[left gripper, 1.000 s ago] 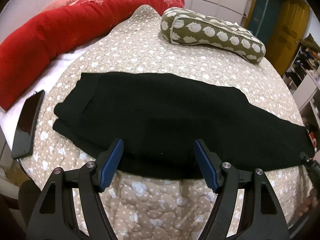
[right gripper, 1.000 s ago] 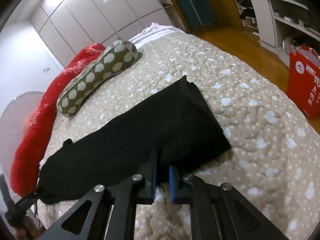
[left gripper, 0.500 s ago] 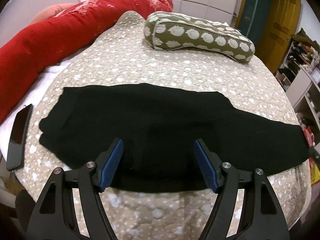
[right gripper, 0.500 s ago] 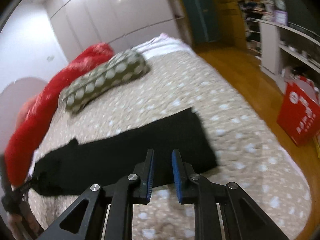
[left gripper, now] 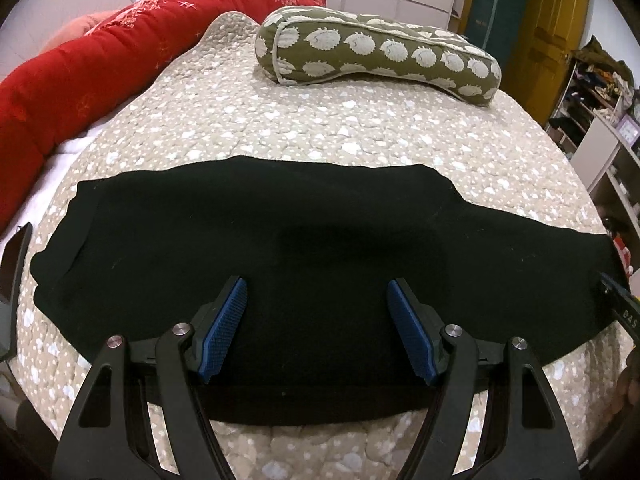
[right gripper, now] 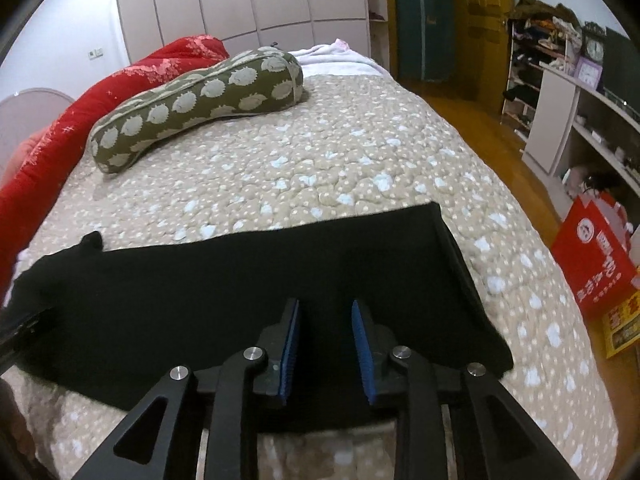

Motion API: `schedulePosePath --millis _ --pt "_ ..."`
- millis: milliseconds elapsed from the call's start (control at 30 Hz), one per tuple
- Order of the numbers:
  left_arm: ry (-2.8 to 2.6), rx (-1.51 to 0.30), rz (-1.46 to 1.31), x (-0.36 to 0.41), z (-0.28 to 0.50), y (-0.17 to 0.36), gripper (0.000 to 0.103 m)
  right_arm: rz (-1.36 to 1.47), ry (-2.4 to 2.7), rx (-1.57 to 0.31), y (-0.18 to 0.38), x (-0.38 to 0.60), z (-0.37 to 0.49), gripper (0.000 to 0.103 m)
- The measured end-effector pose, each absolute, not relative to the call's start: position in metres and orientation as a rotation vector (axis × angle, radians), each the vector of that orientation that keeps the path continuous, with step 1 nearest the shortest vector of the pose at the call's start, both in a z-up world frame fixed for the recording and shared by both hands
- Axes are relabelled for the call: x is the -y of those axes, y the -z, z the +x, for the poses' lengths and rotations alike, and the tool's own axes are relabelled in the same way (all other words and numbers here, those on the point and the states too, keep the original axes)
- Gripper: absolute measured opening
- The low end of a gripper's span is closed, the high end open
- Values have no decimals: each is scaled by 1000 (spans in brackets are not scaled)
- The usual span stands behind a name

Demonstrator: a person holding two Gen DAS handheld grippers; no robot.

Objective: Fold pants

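One pair of black pants (left gripper: 320, 240) is lying flat across the quilted bed (left gripper: 340, 132), near its front edge. I am holding my left gripper (left gripper: 316, 300) spread wide and my right gripper (right gripper: 325, 322) parted, neither pinching anything. One spotted bolster pillow (left gripper: 380, 56) and one red blanket (left gripper: 100, 56) are sitting behind.

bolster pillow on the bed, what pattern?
Olive green bolster pillow with cream hedgehog-like blobs and pale piping; clearest in left wrist view.

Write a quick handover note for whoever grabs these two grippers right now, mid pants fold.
Left gripper: open wide, empty, over the middle of the black knit pants.
Right gripper: partly open, empty, over the pants' right end.
Pants lie flat lengthwise along the near edge of the beige quilted bedspread, legs apparently already stacked.
Left: fold them across their length.
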State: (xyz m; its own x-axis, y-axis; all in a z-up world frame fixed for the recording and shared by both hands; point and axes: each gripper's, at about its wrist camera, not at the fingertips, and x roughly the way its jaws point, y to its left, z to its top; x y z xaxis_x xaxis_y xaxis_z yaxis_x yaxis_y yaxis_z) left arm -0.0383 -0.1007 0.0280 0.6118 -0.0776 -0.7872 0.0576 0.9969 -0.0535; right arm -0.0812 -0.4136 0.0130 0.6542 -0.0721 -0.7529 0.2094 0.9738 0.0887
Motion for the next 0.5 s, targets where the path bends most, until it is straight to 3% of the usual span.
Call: schedulePosePath --millis 500 --pt "117 -889 -9 113 -54 -42 75 155 167 -861 -32 408 -113 33"
